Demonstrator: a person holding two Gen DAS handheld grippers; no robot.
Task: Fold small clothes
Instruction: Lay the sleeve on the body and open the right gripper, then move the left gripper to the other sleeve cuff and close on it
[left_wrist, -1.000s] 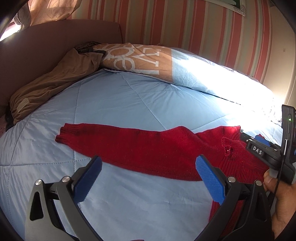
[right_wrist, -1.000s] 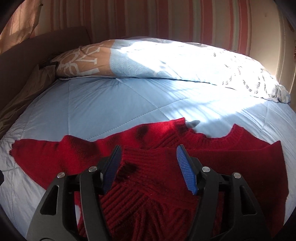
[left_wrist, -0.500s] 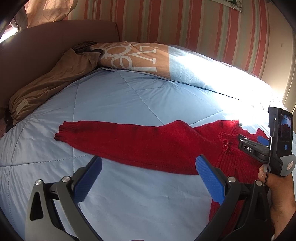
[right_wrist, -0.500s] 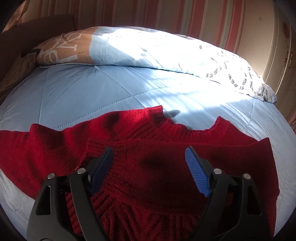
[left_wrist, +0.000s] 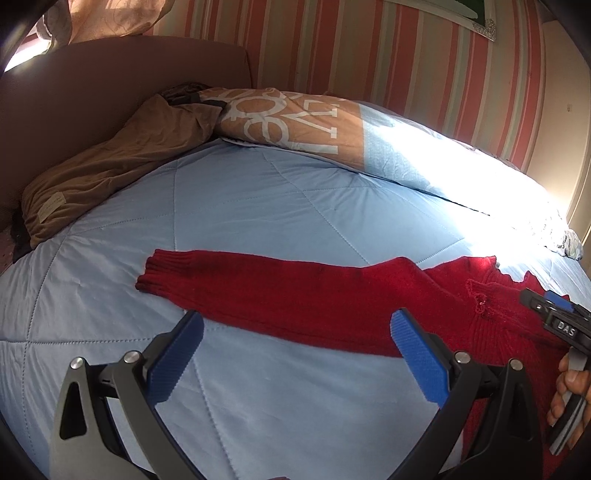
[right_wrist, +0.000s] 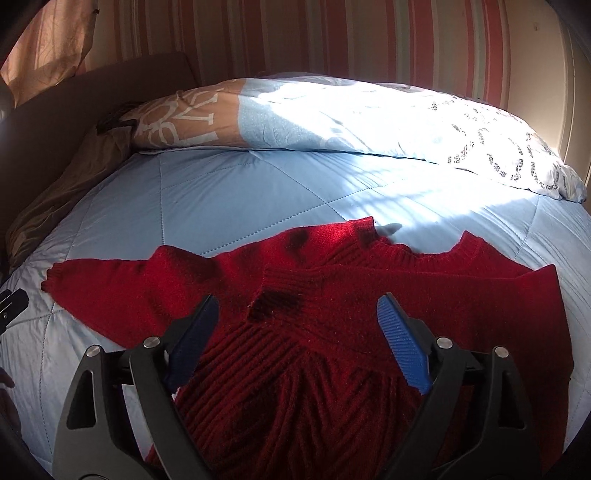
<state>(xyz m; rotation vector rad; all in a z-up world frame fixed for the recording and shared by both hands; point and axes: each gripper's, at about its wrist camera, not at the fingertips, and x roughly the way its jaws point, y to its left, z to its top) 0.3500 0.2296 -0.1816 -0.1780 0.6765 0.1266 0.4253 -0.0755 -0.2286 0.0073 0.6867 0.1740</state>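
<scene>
Left wrist view: the left gripper (left_wrist: 295, 343) hangs with its fingers (left_wrist: 177, 354) spread wide and empty over the blue quilted bed (left_wrist: 258, 206), with the outstretched sleeve (left_wrist: 280, 291) of one red knit sweater (left_wrist: 461, 306) lying just beyond the fingertips. The sleeve's long axis runs across the view, from the ribbed cuff (left_wrist: 151, 273) on the left to the shoulder on the right, roughly crosswise to the line the fingers point along. Right wrist view: the right gripper (right_wrist: 297, 325) is over the sweater body, its fingers (right_wrist: 402, 347) released; they have just been opening, and nothing is clamped between them, though the knit lies beneath the gap. A second sleeve appears already folded across the chest, its cuff (right_wrist: 275, 306) lying between the right fingers. Judgement: the left gripper is the nearer one to the outstretched sleeve, so the coming move is probably a left-hand pinch on that sleeve, carried inward over the body. Count: one sweater, two grippers, one long patterned pillow (left_wrist: 295, 122), one brown cloth bundle (left_wrist: 110, 166) at the headboard. Part of a person's hand (left_wrist: 569, 398) shows at the right edge, holding the right gripper.
</scene>
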